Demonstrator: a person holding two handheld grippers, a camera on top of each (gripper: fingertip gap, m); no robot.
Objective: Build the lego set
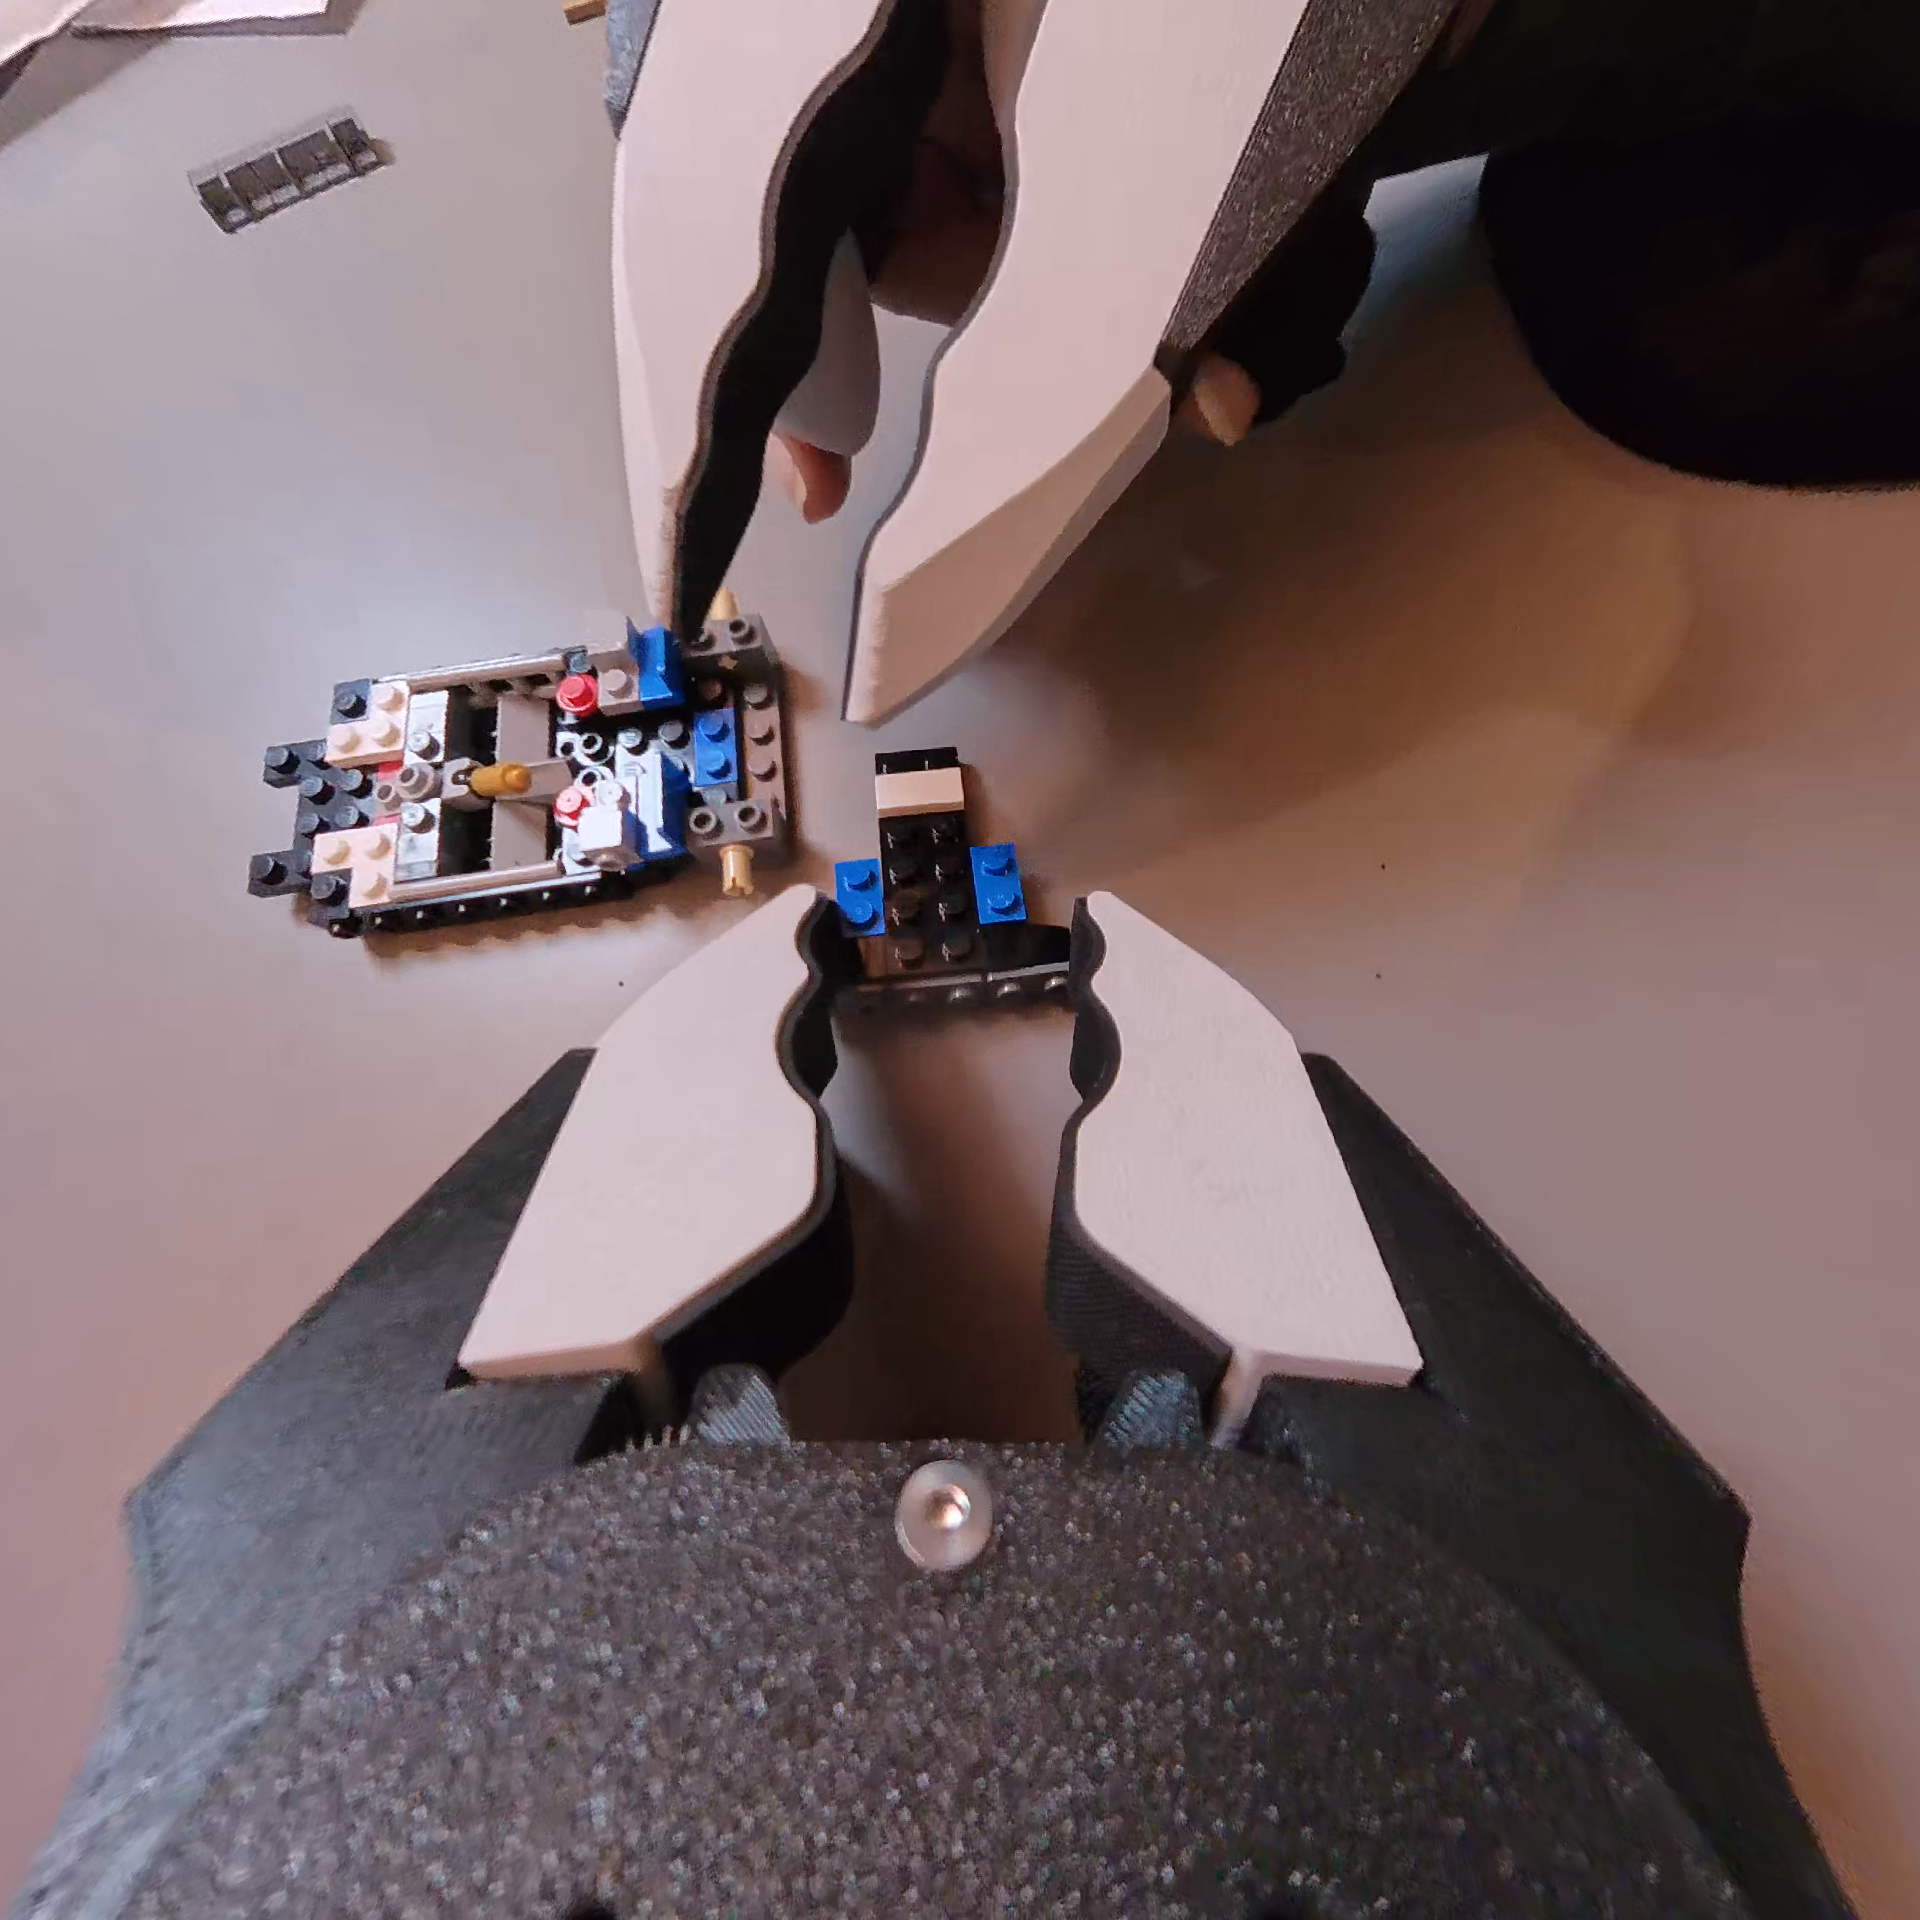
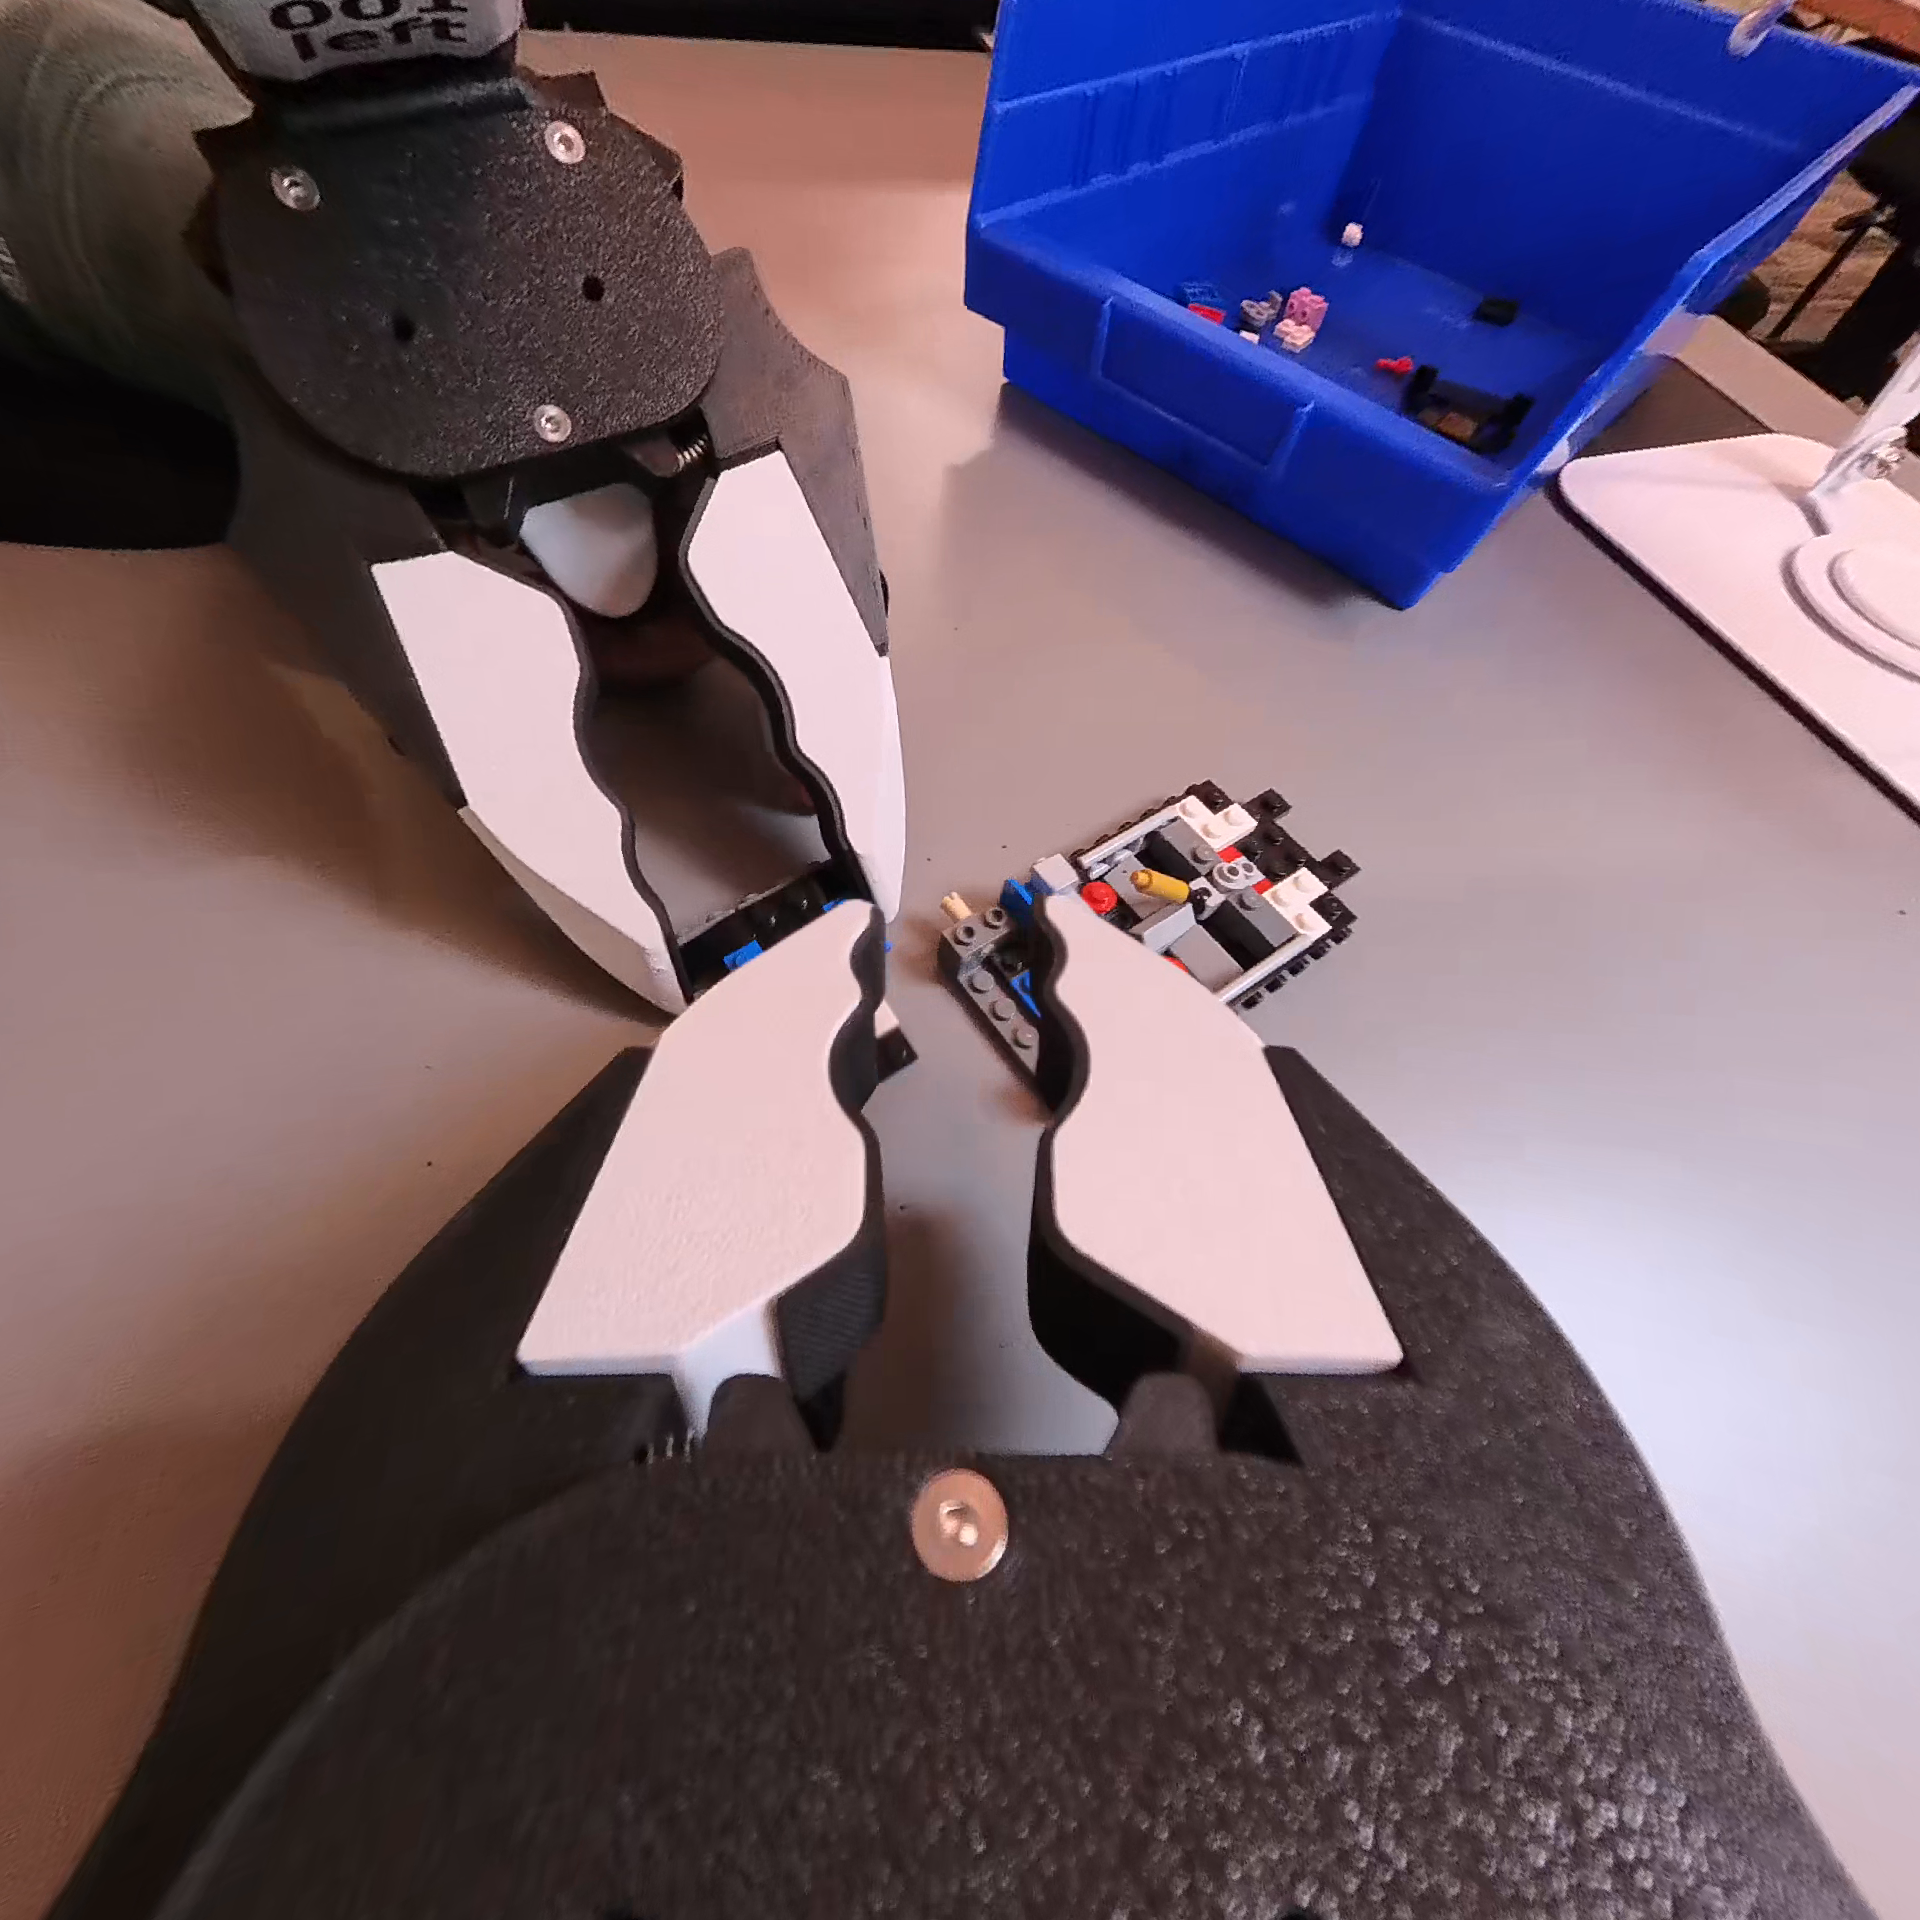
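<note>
A small black brick assembly [image 1: 925, 883] with two blue plates and a white tile lies on the table. My left gripper [image 1: 948, 909] is shut on its near end; it also shows in the right wrist view [image 2: 774, 935] with the assembly [image 2: 743, 945] between its tips. A brick car chassis [image 1: 520, 790] in black, grey, white, blue and red lies just left of it. My right gripper [image 2: 956, 920] is open over the grey end of the chassis [image 2: 1195, 904]. In the left wrist view, the right gripper [image 1: 769, 665] has one fingertip [image 1: 681, 613] touching the chassis by a blue brick.
A blue plastic bin [image 2: 1247, 416] with several small loose bricks stands behind the chassis. A white board [image 2: 1714, 551] lies at the right. A black-and-grey strip of bricks [image 1: 291, 166] lies far left on the grey-brown table [image 1: 1455, 935]. A gloved hand [image 1: 1288, 312] holds the right gripper. Tip to tip, the grippers are about 5 cm apart.
</note>
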